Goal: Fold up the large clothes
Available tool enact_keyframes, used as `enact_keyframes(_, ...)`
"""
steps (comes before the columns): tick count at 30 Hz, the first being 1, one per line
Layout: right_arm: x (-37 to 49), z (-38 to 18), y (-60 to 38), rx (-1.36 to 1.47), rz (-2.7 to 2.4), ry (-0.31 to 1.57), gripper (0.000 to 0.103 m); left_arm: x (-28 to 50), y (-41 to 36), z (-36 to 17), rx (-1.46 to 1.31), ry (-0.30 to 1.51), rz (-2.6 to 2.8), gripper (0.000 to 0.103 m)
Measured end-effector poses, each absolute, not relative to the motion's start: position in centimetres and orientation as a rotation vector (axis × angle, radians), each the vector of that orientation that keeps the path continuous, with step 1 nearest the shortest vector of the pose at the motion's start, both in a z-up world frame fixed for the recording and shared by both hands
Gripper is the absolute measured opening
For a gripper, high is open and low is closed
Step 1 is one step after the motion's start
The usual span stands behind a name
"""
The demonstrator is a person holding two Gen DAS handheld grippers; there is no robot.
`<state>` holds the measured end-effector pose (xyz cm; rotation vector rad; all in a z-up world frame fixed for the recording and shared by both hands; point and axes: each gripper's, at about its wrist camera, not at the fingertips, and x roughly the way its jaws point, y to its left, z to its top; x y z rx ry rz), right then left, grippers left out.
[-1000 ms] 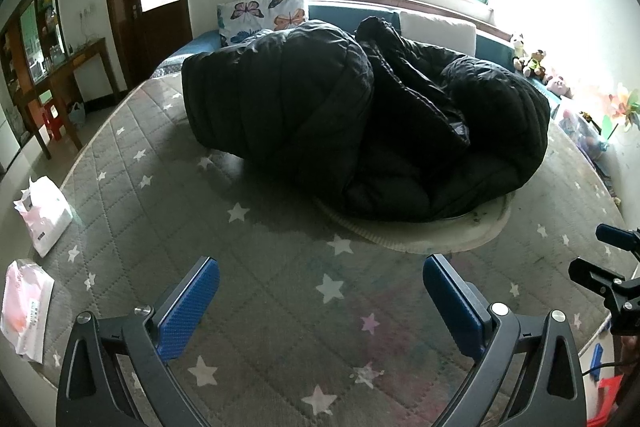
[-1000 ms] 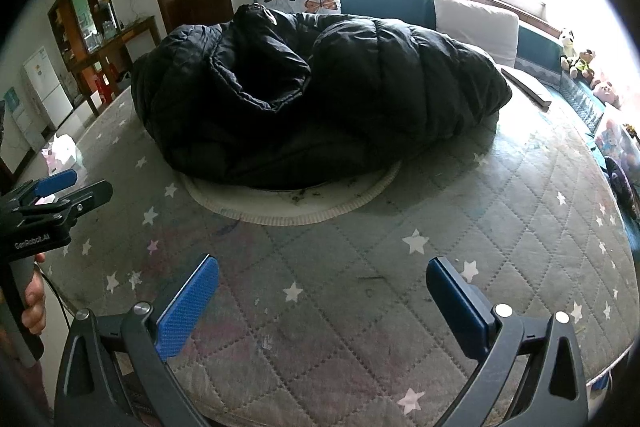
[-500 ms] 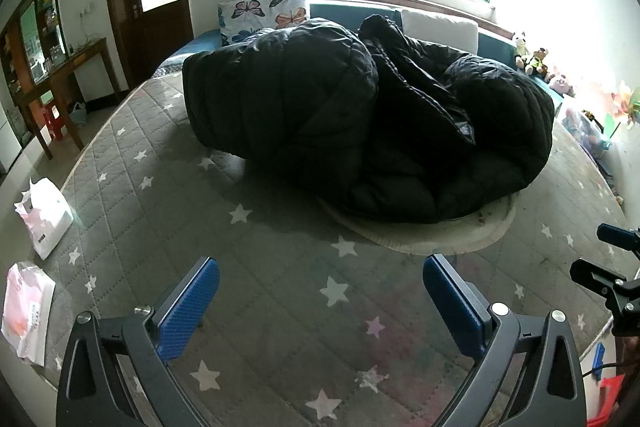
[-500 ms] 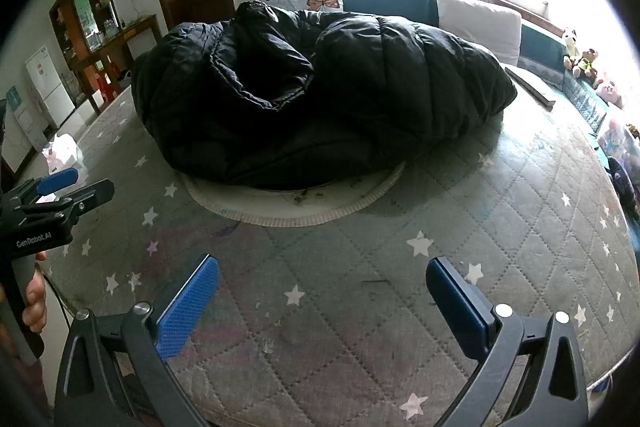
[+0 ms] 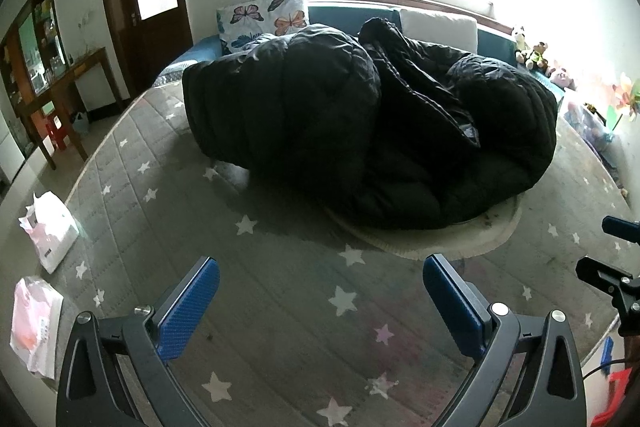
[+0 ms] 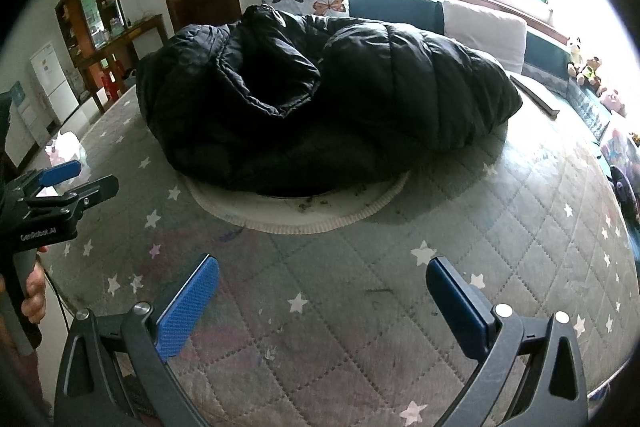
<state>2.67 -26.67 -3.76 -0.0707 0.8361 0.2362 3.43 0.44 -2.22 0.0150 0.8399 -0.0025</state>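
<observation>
Claws: your left claw (image 5: 320, 303) and right claw (image 6: 322, 307) gape wide, empty, above the bed (image 5: 280, 291); jacket (image 5: 360, 131) untouched; only the right view shows your hand (image 6: 34, 291).

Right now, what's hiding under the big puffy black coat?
A round white mat peeks out from under the black coat, lying on the starry grey mattress. The mat's middle is covered, so anything else beneath cannot be seen.

Matt quilted jacket (image 5: 360, 123); stitched-cloth mattress (image 5: 280, 287)
</observation>
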Motion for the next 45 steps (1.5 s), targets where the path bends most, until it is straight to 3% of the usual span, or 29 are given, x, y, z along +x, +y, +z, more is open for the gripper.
enact_keyframes(9,3.6,-3.8,-26.8,-0.077,0.261,0.841,0.103,4.6,0.5,-2.0,0.040,0.845,-0.024,0.103)
enact_keyframes(20,7.5,-1.2,-26.6,-0.162,0.334,0.796,0.103,9.6,1.8,2.3,0.096,0.759,-0.016,0.103)
enact_keyframes(31,15.1,1.0,-21.4,-0.284,0.466,0.766,0.088,16.6,1.0,6.3,0.173,0.731,-0.129,0.101)
enact_keyframes(35,18.3,0.2,-19.5,-0.323,0.491,0.789,0.077,19.5,0.8,5.6,0.191,0.759,-0.173,0.099)
enact_keyframes(40,21.9,-2.1,-17.3,-0.375,0.489,0.825,0.065,22.8,0.8,3.5,0.188,0.816,-0.222,0.084)
enact_keyframes(43,23.1,-3.5,-16.8,-0.430,0.431,0.839,0.045,23.6,0.8,2.5,0.210,0.818,-0.227,0.068)
enact_keyframes(45,23.6,-3.7,-17.2,-0.423,0.409,0.854,0.021,23.8,1.0,2.1,0.207,0.824,-0.235,0.057)
